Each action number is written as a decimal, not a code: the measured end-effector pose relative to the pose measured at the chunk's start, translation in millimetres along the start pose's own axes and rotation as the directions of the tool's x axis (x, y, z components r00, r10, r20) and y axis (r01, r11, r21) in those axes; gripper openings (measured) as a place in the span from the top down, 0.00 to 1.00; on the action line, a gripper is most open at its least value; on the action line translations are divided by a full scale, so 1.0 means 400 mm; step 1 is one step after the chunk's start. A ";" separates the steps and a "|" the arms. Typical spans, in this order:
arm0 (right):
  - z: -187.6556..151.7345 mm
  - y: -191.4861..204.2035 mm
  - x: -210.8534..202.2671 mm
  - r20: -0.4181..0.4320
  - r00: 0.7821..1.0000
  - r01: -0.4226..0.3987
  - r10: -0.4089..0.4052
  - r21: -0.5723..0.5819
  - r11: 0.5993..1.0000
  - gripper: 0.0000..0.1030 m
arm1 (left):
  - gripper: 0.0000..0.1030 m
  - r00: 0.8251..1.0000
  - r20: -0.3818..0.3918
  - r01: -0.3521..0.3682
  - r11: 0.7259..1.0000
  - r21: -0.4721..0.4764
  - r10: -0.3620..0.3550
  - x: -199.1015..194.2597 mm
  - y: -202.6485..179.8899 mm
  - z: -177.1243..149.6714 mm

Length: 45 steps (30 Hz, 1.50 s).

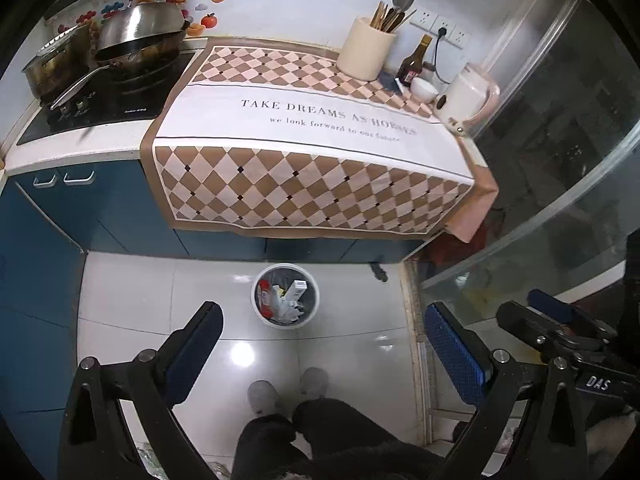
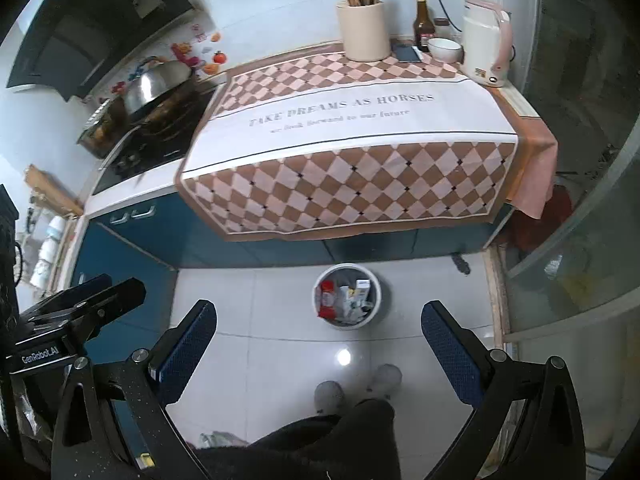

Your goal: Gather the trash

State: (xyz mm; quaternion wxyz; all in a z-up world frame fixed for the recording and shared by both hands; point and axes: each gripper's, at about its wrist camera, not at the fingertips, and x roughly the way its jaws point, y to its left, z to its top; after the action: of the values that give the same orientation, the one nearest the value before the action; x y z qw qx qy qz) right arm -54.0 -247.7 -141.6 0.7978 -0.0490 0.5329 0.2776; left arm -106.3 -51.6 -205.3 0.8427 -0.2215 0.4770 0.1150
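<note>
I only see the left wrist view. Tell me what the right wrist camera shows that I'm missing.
Observer: The right tool is open and holds nothing.
Operator: Report what lies past the counter's left end.
Observer: A wooden board is there, beyond the stove.
Operator: The last word of the big line on the cloth is blurred for me. Read it.
Observer: On the cloth that word reads "HORSES".
</note>
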 end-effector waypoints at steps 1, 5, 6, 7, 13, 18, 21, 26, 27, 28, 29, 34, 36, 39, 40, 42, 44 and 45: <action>-0.002 0.001 -0.007 -0.003 1.000 -0.010 0.010 0.002 1.000 0.00 | 0.00 1.000 0.001 0.003 1.000 -0.003 -0.003 -0.007 -0.002 -0.001; -0.007 0.005 -0.030 -0.018 0.998 -0.068 0.068 -0.014 0.998 0.00 | 0.00 1.000 0.017 -0.008 1.000 -0.027 0.009 -0.035 -0.013 -0.007; -0.007 0.006 -0.033 -0.019 0.997 -0.071 0.071 -0.026 0.997 0.00 | 0.00 1.000 0.021 -0.008 0.999 -0.039 0.009 -0.039 -0.011 -0.009; -0.006 0.006 -0.034 -0.021 0.997 -0.077 0.077 -0.034 0.996 0.00 | 0.00 1.000 0.023 -0.006 0.999 -0.045 0.007 -0.042 -0.011 -0.010; 0.008 -0.002 -0.035 -0.025 0.995 -0.101 0.100 -0.050 0.994 0.00 | 0.00 0.999 0.042 -0.008 0.999 -0.049 0.010 -0.045 -0.012 -0.009; 0.017 -0.005 -0.023 -0.046 0.993 -0.116 0.113 -0.058 0.992 0.00 | 0.00 0.999 0.034 -0.025 0.998 -0.050 0.026 -0.046 -0.019 -0.009; 0.021 -0.009 -0.016 -0.056 0.992 -0.119 0.116 -0.061 0.991 0.00 | 0.00 0.999 0.027 -0.031 0.999 -0.045 0.032 -0.043 -0.025 -0.014; 0.021 -0.007 -0.011 -0.067 0.990 -0.129 0.125 -0.063 0.990 0.00 | 0.00 0.999 0.021 -0.026 0.999 -0.046 0.027 -0.040 -0.031 -0.016; 0.022 -0.009 -0.010 -0.068 0.990 -0.129 0.125 -0.062 0.990 0.00 | 0.00 0.999 0.020 -0.027 0.999 -0.046 0.028 -0.039 -0.033 -0.017; 0.022 -0.011 -0.008 -0.069 0.990 -0.130 0.126 -0.061 0.990 0.00 | 0.00 0.999 0.021 -0.028 0.999 -0.045 0.029 -0.040 -0.036 -0.018; 0.022 -0.010 -0.009 -0.070 0.990 -0.131 0.127 -0.063 0.989 0.00 | 0.00 0.999 0.021 -0.027 0.999 -0.046 0.028 -0.039 -0.037 -0.018; 0.020 -0.014 -0.003 -0.071 0.989 -0.135 0.131 -0.054 0.989 0.00 | 0.00 1.000 0.013 -0.023 0.999 -0.048 0.024 -0.037 -0.040 -0.019; 0.019 -0.013 -0.004 -0.070 0.989 -0.134 0.130 -0.054 0.989 0.00 | 0.00 1.000 0.008 -0.021 0.999 -0.049 0.021 -0.035 -0.042 -0.020; 0.018 -0.014 -0.003 -0.073 0.989 -0.136 0.132 -0.054 0.989 0.00 | 0.00 1.000 0.002 -0.014 0.999 -0.050 0.014 -0.033 -0.042 -0.024; 0.017 -0.012 -0.002 -0.072 0.988 -0.139 0.135 -0.053 0.989 0.00 | 0.00 1.000 -0.001 -0.013 0.999 -0.051 0.013 -0.031 -0.042 -0.025; 0.014 -0.014 -0.002 -0.076 0.988 -0.140 0.136 -0.055 0.989 0.00 | 0.00 1.000 -0.008 -0.005 0.999 -0.054 0.005 -0.028 -0.043 -0.028; 0.010 -0.015 -0.001 -0.079 0.987 -0.142 0.137 -0.057 0.988 0.00 | 0.00 1.000 -0.011 -0.002 0.998 -0.057 0.001 -0.025 -0.043 -0.031; 0.009 -0.017 0.000 -0.080 0.987 -0.143 0.138 -0.056 0.988 0.00 | 0.00 1.000 -0.014 0.001 0.998 -0.059 -0.002 -0.023 -0.043 -0.032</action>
State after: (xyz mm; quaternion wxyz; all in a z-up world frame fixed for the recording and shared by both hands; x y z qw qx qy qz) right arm -47.5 -251.8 -141.5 0.7535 -0.0465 0.5562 0.3473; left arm -113.7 -72.6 -198.7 0.8325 -0.2475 0.4792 0.1268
